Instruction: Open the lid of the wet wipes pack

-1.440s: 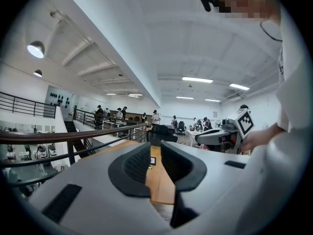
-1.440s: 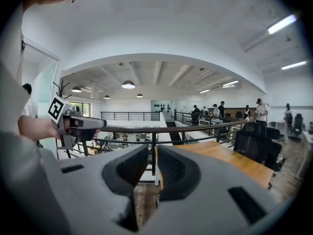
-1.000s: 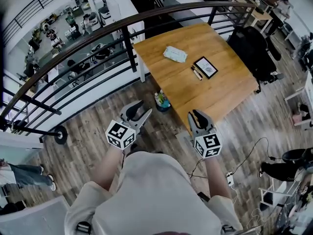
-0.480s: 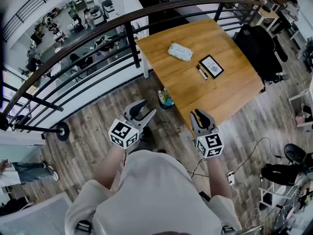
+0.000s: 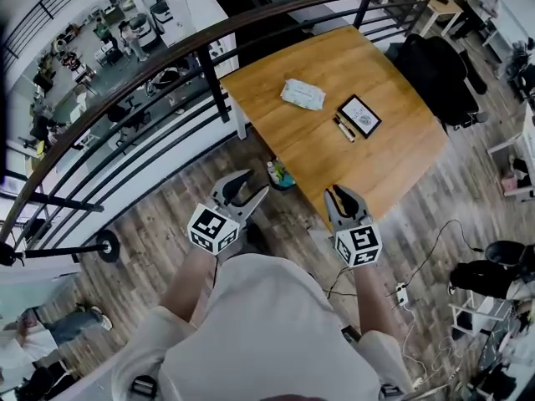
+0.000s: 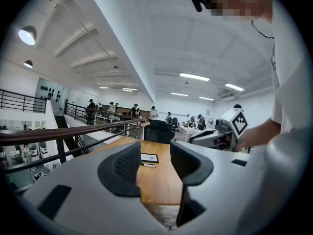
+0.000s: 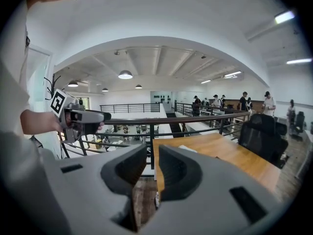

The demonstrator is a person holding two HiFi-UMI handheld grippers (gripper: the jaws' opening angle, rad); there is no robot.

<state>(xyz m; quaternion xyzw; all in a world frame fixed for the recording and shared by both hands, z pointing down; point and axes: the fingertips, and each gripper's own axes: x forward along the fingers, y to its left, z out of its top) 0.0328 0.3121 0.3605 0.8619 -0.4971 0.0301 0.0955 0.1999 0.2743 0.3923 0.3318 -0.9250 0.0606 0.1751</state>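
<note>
The wet wipes pack (image 5: 303,94), pale and flat, lies on the far part of the wooden table (image 5: 393,153); in the right gripper view it shows as a white sliver (image 7: 188,149) just past the right jaw. Both grippers are held in the air short of the table's near corner, well away from the pack. My left gripper (image 5: 245,186) is open with nothing between its jaws (image 6: 155,168). My right gripper (image 5: 343,197) has only a narrow gap between its jaws (image 7: 152,170), also empty. The pack is hidden in the left gripper view.
A framed card (image 5: 359,115) and a pen (image 5: 340,128) lie right of the pack. A black railing (image 5: 209,61) runs along the table's left side over a drop. A bottle (image 5: 278,174) stands on the floor by the table leg. A black chair (image 5: 435,69) stands at the table's right.
Both grippers have moved forward with me toward the table's near corner. Nothing has been taken hold of, and the things on the table lie as before.
</note>
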